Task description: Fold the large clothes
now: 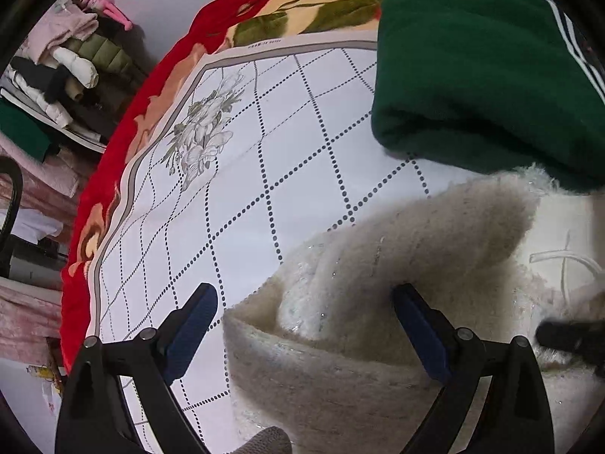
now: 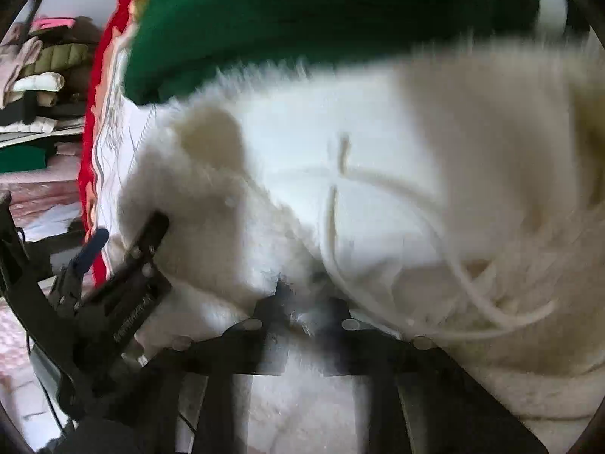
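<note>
Now fluffy sweater (image 1: pixel 378 265) lies between left hand-held gripper (image 1: pixel 306 302) fingers.

Red floral blanket (image 1: pixel 113 174), checked sheet (image 1: pixel 287 143).

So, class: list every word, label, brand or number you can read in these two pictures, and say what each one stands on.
Nothing can be read for certain.
Small grey print on the border of the checked bed sheet: too small to read.
Raised lettering on the body of the left tongs, seen from the right wrist camera: blurred, unreadable.
The white fluffy jumper and green jumper show no text.
</note>
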